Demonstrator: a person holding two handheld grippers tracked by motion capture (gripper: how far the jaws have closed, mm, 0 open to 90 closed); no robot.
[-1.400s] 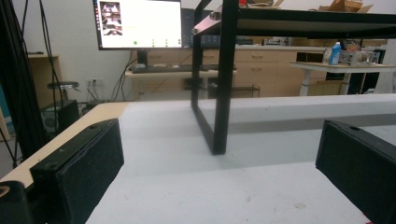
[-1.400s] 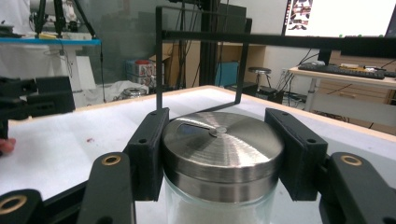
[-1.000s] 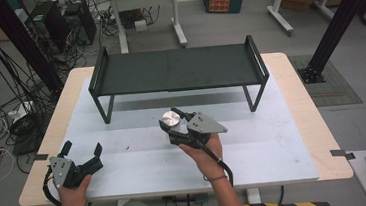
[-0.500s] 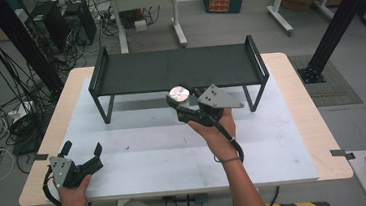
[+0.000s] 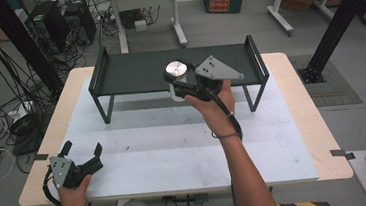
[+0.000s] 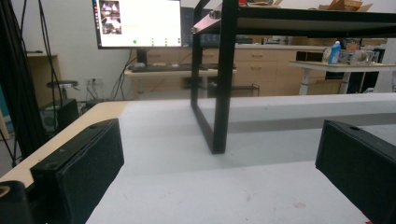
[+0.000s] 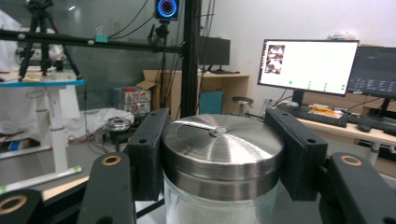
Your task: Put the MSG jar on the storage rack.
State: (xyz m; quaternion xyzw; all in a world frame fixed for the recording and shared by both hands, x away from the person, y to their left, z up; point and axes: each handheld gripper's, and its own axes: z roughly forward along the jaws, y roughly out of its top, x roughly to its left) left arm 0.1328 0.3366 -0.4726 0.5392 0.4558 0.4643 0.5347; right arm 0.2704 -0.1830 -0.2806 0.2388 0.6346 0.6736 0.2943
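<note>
2 hand-held grippers work at a table covered by a white mat (image 5: pixel 175 149). At the left, near the table's front edge, the left gripper (image 5: pixel 81 151) rests low on the mat in a person's hand, its jaws spread wide with nothing between them; its own view looks across bare mat toward a leg of the black shelf rack (image 6: pixel 224 79). Moving right, that rack (image 5: pixel 133 73) stands across the far half of the table, its flat top bare. At the front edge of the rack's middle, the right gripper (image 5: pixel 175 83) is held aloft, its jaws clamped on a glass jar (image 7: pixel 219 205) just beneath its round brushed-metal lid (image 5: pixel 175 69). The jar hangs in the air about level with the shelf top, touching nothing else. Judging from this, the carrying step is in hand, and the jar seems bound for the shelf. The next move would call for bringing the jar over the shelf, lowering it upright until its base rests flat, then releasing.
</note>
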